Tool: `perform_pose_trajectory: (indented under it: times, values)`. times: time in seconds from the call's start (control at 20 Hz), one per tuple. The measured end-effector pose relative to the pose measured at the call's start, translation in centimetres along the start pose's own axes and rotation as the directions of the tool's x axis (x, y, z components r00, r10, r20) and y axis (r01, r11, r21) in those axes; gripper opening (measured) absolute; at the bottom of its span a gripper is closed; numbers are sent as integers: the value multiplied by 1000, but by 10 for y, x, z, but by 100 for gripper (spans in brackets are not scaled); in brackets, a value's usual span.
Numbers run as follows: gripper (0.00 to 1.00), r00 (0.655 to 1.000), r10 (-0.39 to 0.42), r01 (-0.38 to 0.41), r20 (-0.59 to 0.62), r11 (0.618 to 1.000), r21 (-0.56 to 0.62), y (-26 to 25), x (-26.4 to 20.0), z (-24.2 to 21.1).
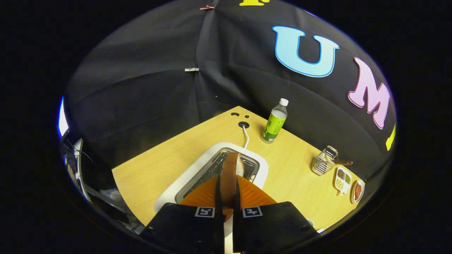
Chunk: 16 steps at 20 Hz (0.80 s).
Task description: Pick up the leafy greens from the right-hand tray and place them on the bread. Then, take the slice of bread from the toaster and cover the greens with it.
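Note:
A slice of bread [231,169] with a brown crust stands on edge between my two fingers. My gripper [227,192] is shut on the bread slice, both fingers pressing its flat sides. Directly below and beyond the fingertips lies the white toaster [201,165], seen from above with its dark metal slot open. The far end of the slice reaches over the slot. A white cord [245,135] runs from the toaster to a hole in the wooden table [159,169].
A green-labelled bottle [274,121] stands beyond the toaster on the right. Farther right sit a wire basket [324,161], a white divided dish [342,180] and a small plate [357,191] near the table's edge. The black cloth wall rises behind.

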<state>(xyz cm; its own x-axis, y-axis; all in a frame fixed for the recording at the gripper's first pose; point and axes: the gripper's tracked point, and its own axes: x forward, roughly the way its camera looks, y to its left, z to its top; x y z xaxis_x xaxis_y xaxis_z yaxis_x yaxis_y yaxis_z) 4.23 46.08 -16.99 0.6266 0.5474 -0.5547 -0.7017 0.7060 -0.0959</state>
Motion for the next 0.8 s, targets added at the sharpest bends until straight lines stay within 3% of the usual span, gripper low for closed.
perform_pose_trajectory:
  times: [0.25, 0.5, 0.8]
  values:
    - [13, 998, -2, -1, 68, 999, 43, -13, -32, 27]
    - [14, 991, -18, -5, 133, 984, 176, -51, -80, 39]
    - [13, 992, -102, 73, 72, 940, 332, -124, -108, -24]
